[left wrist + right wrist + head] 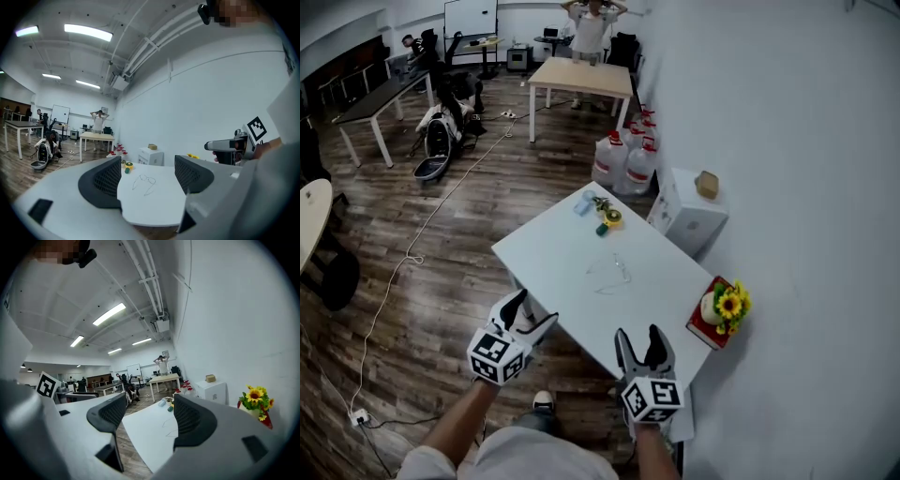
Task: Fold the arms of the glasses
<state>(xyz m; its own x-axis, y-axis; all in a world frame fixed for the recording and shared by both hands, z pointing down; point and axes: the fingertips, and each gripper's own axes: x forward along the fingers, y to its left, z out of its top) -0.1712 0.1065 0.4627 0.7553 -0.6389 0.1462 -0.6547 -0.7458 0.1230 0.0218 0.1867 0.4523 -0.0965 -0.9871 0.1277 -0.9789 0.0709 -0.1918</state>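
Observation:
Thin wire-framed glasses [614, 272] lie with their arms spread near the middle of the white table [551, 246]. Both grippers hover off the table's near edge, short of the glasses. My left gripper [534, 309] is open and holds nothing; in the left gripper view [148, 174] the glasses [143, 183] show between the jaws, farther off on the tabletop. My right gripper [638, 336] is also open with nothing in it. In the right gripper view [149, 413] the glasses [169, 426] are faint lines partly hidden by the right-hand jaw.
A yellow-green roll [607, 220] and a small pale bottle [583, 204] sit at the table's far end. Sunflowers in a vase [727, 307] stand on a red stand at the right. A white cabinet [689, 217] and water jugs [628, 159] stand beyond, by the wall.

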